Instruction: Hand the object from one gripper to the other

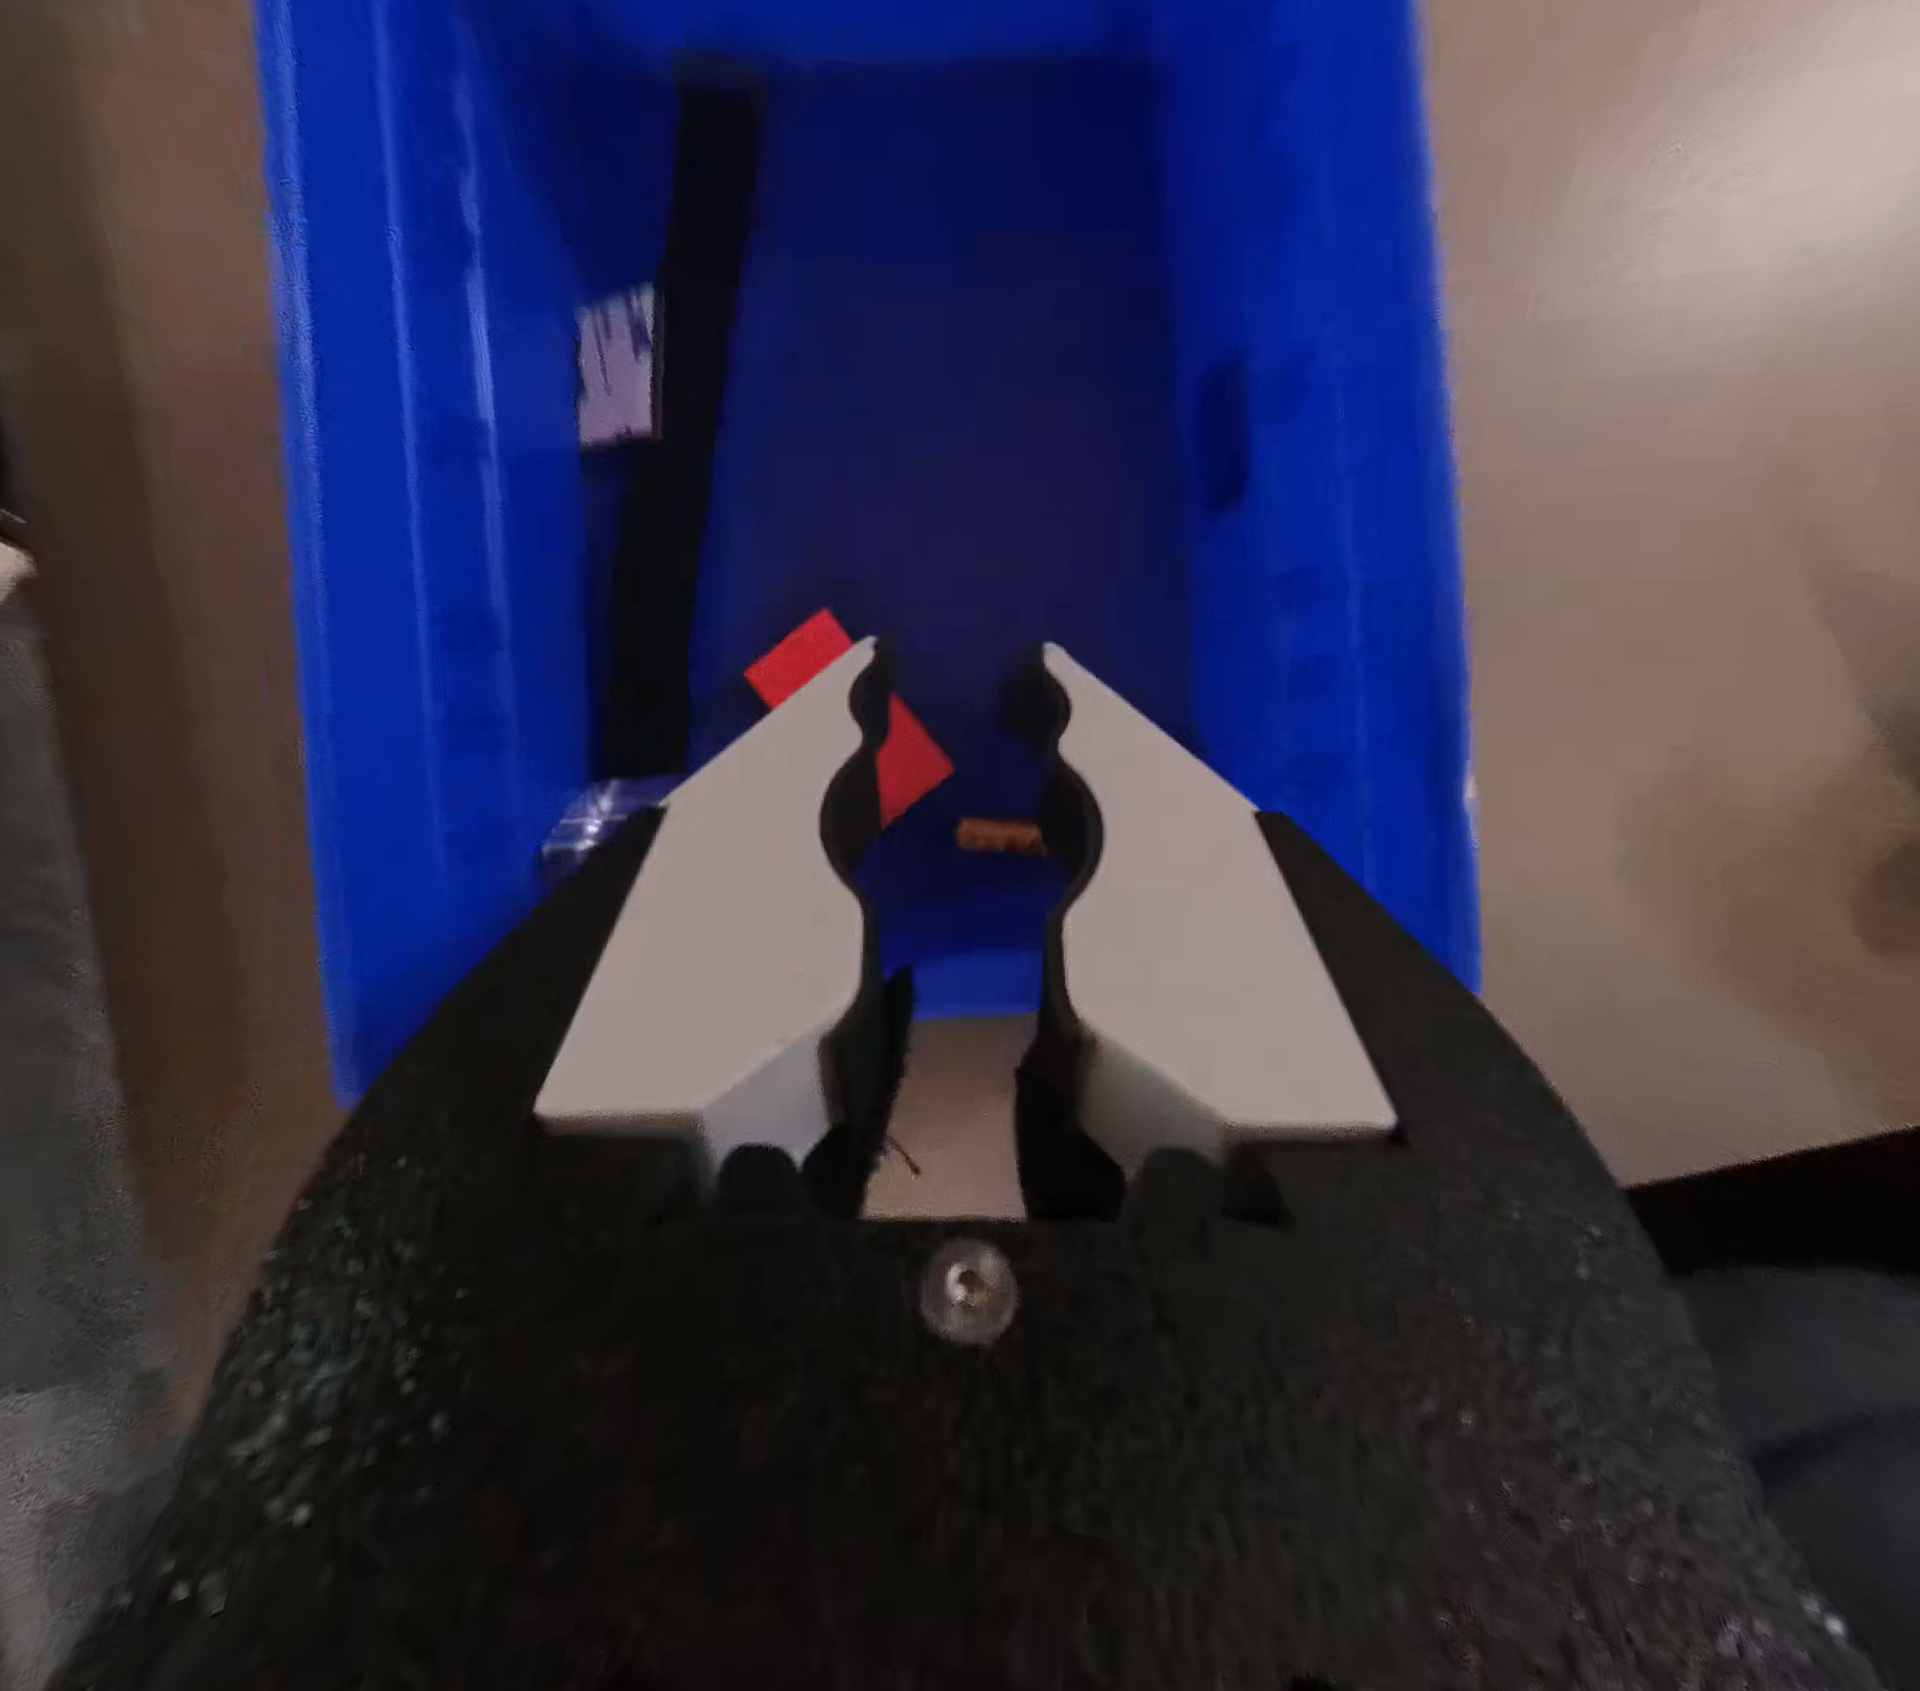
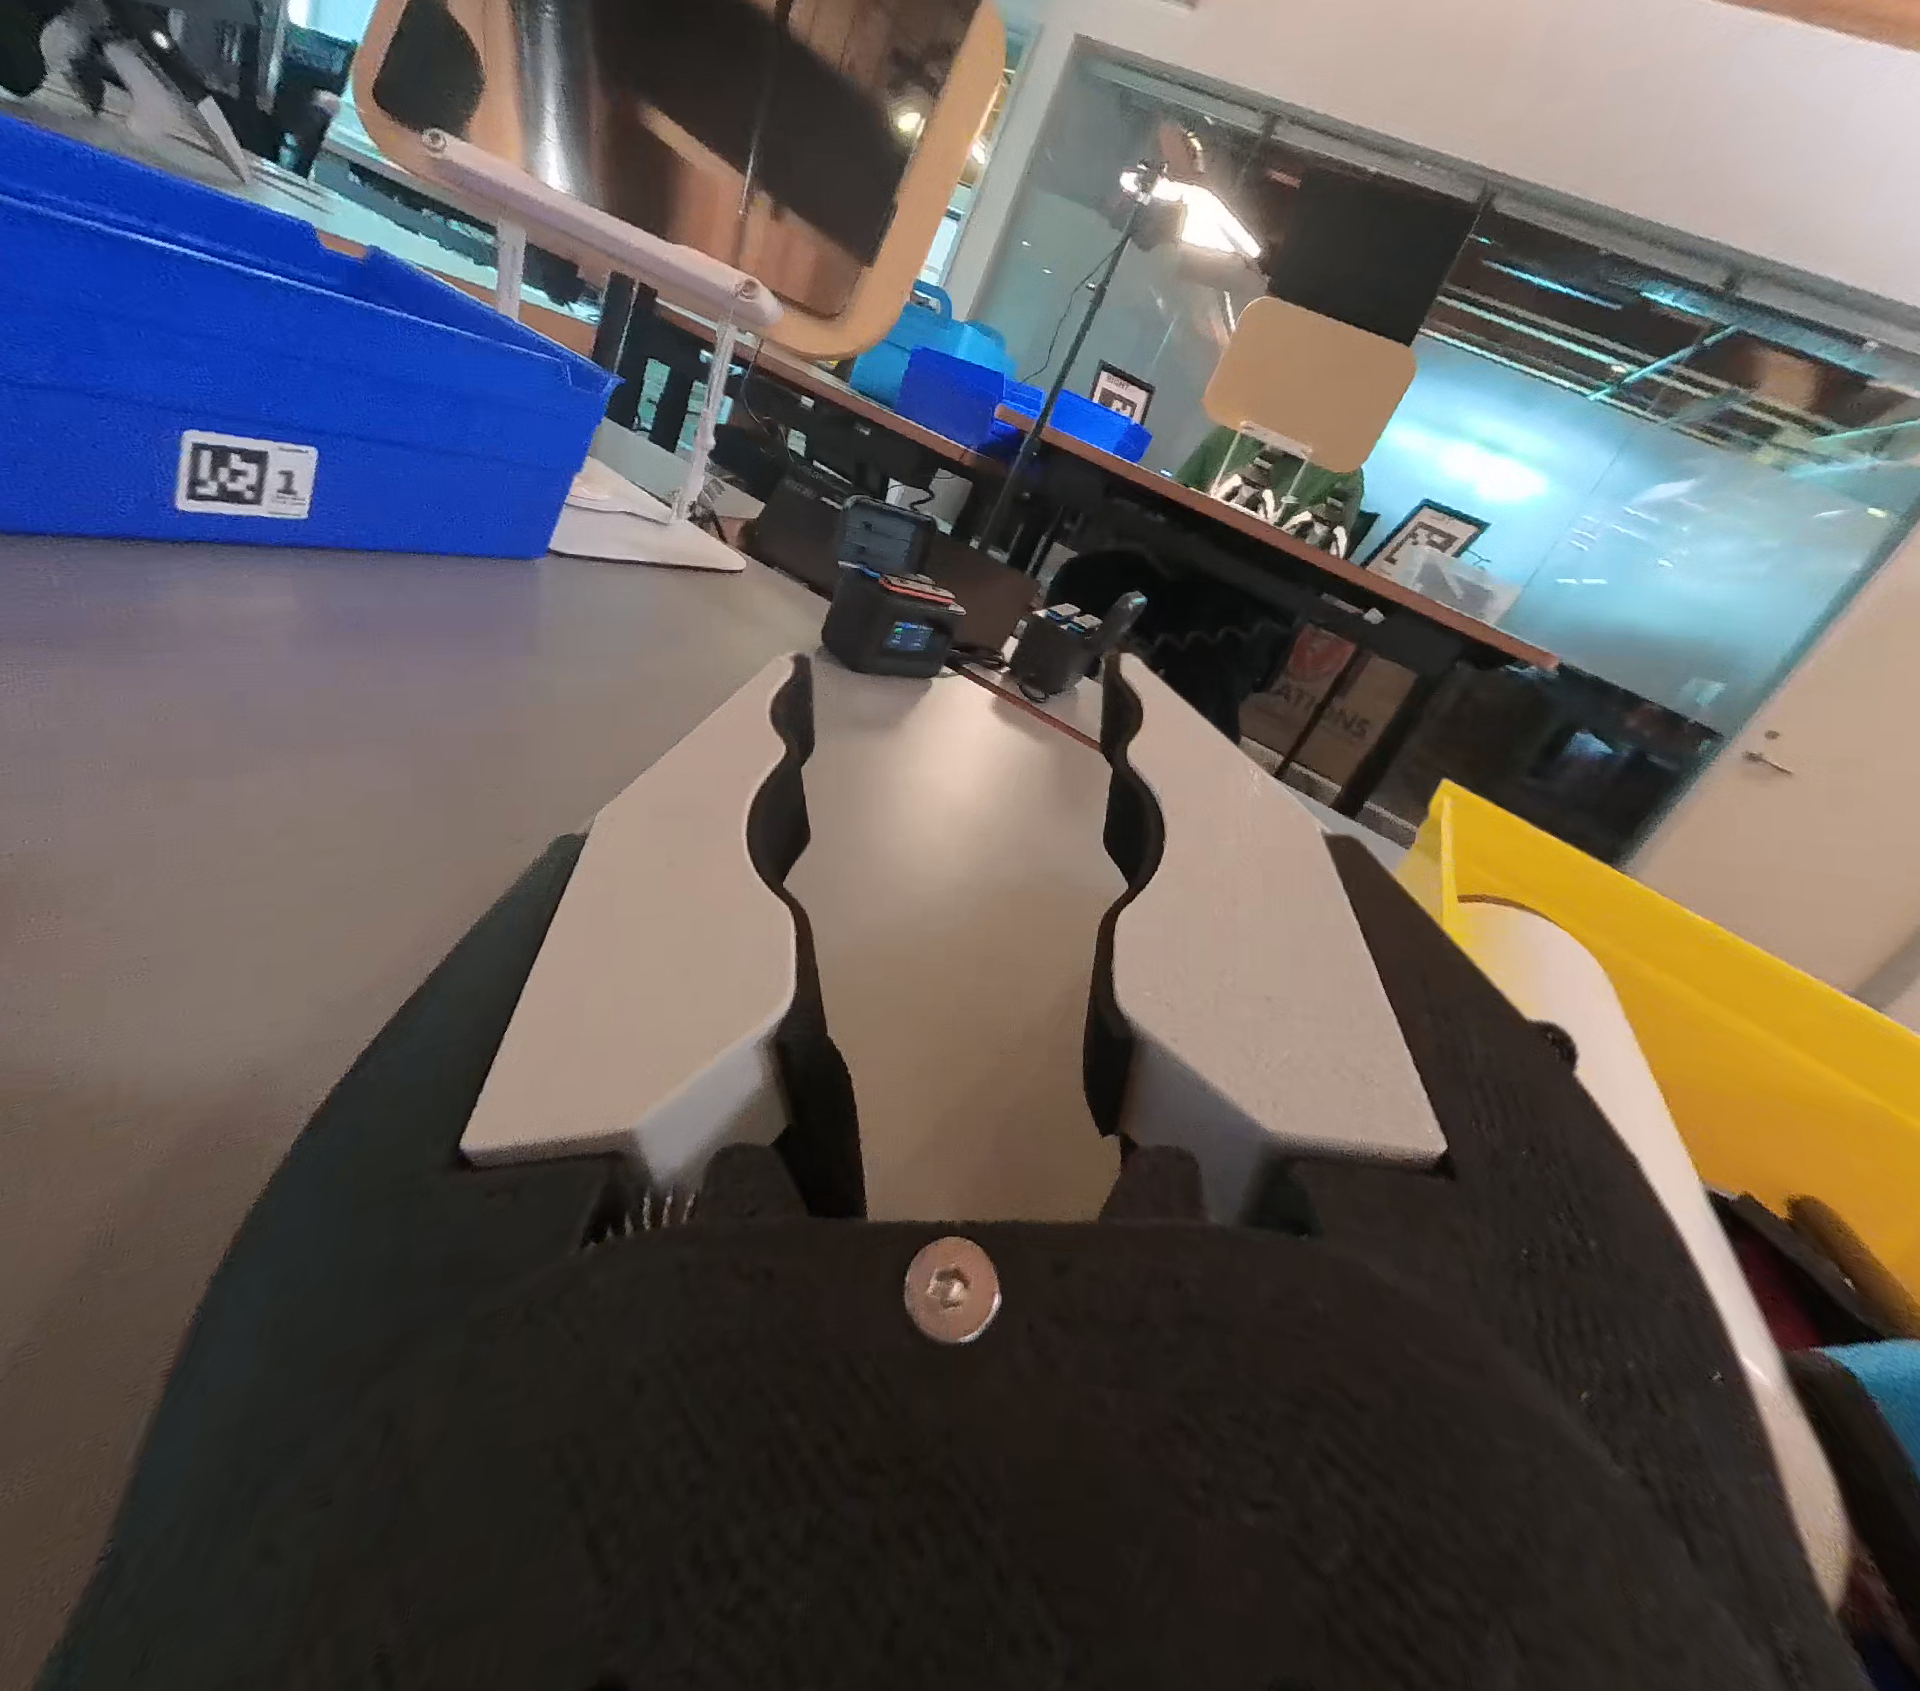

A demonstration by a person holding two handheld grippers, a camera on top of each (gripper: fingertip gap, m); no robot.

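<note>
Honestly, my left gripper, fingers apart above the blue bin, could snag the red piece; right gripper gapes empty

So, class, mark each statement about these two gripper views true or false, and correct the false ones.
1. The left gripper points into a blue bin. True.
2. The left gripper's fingers clamp the red piece. False: it lies in the bin, ungripped.
3. The right gripper is open and empty. True.
4. A green bin sits to the right gripper's right. False: the bin is yellow.
</note>
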